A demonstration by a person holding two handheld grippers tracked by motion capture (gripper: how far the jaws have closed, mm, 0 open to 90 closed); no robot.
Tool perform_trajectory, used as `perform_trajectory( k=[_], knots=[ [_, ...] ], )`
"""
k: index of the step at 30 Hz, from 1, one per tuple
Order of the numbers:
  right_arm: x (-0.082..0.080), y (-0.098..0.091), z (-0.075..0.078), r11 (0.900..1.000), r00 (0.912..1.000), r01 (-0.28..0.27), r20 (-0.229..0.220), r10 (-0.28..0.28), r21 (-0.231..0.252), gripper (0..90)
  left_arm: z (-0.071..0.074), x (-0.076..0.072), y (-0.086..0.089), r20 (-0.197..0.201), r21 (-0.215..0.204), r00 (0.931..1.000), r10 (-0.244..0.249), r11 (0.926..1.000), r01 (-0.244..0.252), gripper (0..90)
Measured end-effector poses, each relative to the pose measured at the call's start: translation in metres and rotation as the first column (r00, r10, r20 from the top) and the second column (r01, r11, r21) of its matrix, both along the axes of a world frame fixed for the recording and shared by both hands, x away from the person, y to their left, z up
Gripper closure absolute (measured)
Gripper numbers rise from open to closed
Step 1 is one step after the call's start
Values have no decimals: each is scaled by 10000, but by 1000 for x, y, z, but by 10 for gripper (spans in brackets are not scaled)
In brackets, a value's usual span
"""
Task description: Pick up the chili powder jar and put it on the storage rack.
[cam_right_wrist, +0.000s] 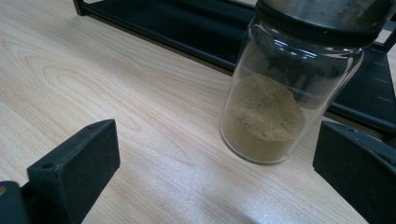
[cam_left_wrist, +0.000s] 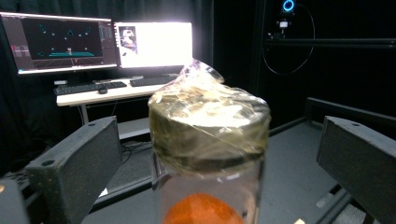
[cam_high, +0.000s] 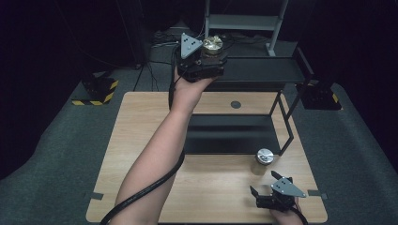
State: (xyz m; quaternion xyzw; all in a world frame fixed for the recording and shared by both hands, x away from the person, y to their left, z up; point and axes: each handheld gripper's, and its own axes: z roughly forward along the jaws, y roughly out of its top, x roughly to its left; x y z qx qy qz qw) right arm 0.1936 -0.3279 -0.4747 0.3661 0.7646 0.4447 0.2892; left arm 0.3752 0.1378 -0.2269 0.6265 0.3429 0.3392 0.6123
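A: Starting at the left, what is the left gripper (cam_high: pixel 206 65) doing?

B: It is hanging over the top shelf (cam_high: pixel 263 70) of the black rack at about twelve o'clock, jaws released and standing clear on both sides of the glass jar of orange powder (cam_left_wrist: pixel 208 158). The pads are not pressing it; the jar looks to be standing on the shelf.

A: How is that jar going to handle?

B: I'm judging it stiff, smooth and breakable. The crinkled plastic film over its lid (cam_left_wrist: pixel 210 116) is looking slippery, so the glass wall below the lid is the safer hold.

A: And moving right?

B: The second jar (cam_right_wrist: pixel 275 112), holding tan powder under a metal lid, is standing on the tabletop (cam_high: pixel 155 117) at about four o'clock, just in front of the rack's lower shelf. The right gripper (cam_high: pixel 274 190) is resting near it, jaws spread and empty.
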Motion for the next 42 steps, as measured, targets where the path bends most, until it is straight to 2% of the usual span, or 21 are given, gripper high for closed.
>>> perform_trajectory(
  k=[6,11,18,20,25,31,36,42],
  knots=[
    [0,0,0,10000,10000,-8,-4,8,-32,0,-2,-14,9,-19,7,9998,-209,9998,209,3],
    [0,1,0,10000,10000,-20,4,20,-54,0,-6,-30,15,65,128,9999,-130,9998,129,3],
    [0,1,0,9999,10000,-31,37,31,-105,0,-11,-47,25,229,39,9995,-197,9998,196,3],
    [0,1,0,10000,10000,-17,2,17,-76,0,-14,-53,32,215,-151,9992,-345,9993,348,3],
    [0,1,0,9999,10000,-38,26,38,-93,0,-16,-66,39,228,-91,9994,-262,9996,264,3],
    [0,1,0,9999,10000,-43,22,43,-95,0,-19,-77,45,307,-8,9995,-124,9999,124,3],
    [0,1,0,9999,10000,-47,21,47,-104,0,-23,-90,51,419,322,9991,101,9994,-115,3],
    [0,1,0,9999,10000,-33,21,33,-112,0,-35,-101,58,244,574,9993,297,9979,-311,3]
  ],
)
